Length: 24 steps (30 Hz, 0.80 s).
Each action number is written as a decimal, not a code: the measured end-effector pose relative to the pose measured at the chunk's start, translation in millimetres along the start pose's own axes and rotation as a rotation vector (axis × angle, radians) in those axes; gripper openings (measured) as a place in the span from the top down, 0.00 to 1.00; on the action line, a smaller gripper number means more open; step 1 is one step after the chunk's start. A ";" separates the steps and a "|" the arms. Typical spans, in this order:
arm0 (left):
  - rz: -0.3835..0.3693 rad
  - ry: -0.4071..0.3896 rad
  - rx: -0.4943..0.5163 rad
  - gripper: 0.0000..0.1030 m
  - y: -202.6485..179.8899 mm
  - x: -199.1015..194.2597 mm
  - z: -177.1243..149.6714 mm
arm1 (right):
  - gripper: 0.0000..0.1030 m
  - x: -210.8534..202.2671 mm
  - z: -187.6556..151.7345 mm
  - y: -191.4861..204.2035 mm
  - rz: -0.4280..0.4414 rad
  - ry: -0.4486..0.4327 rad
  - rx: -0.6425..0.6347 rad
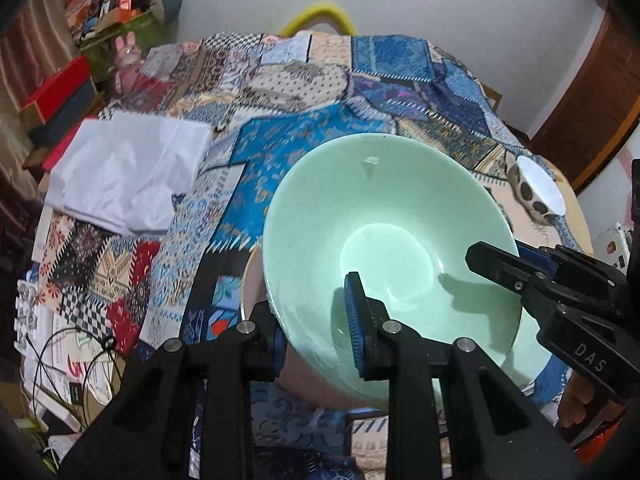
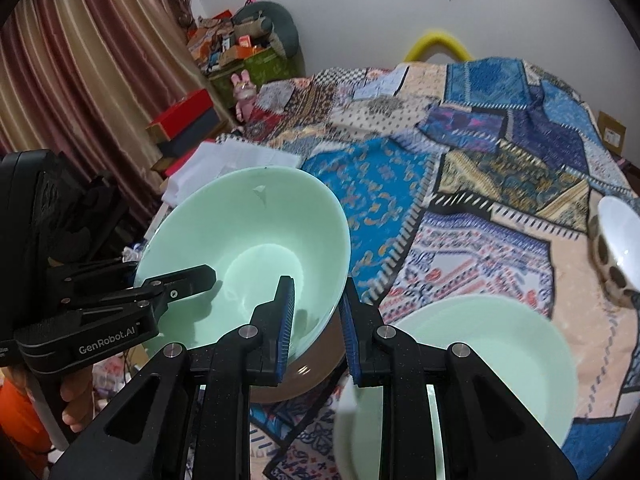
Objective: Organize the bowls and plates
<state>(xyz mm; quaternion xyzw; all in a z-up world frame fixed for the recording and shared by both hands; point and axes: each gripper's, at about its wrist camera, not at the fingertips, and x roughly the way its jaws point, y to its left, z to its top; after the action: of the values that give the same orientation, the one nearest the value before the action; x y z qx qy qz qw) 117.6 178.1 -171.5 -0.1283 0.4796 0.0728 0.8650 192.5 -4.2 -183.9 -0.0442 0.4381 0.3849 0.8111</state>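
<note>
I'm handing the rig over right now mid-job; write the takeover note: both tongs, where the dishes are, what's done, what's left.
Left tongs: shut on the near rim of the large pale green glazed bowl.
Right tongs: shut on the same bowl's rim, opposite side. Bowl is tilted, carried by both.
A brown dish shows just beneath it; contact unclear.
A second pale green bowl sits on the patchwork tablecloth to the right; a small white bowl with dark spots lies tilted at the far right.
Done: nothing visibly stacked yet.
Left: set this bowl down, then gather the others.
</note>
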 end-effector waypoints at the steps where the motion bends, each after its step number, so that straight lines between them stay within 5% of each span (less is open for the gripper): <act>1: 0.001 0.008 -0.005 0.75 2.5 2.7 -2.2 | 0.80 4.1 -2.5 0.5 0.004 0.011 0.002; 24: 0.030 0.079 -0.002 0.78 18.5 35.7 -22.7 | 0.80 30.1 -20.1 5.4 0.008 0.115 -0.029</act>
<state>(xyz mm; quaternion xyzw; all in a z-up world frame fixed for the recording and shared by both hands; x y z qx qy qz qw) 113.6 189.2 -216.1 -0.1247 0.5150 0.0810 0.8442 184.9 9.0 -217.2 -0.0762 0.4786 0.3912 0.7824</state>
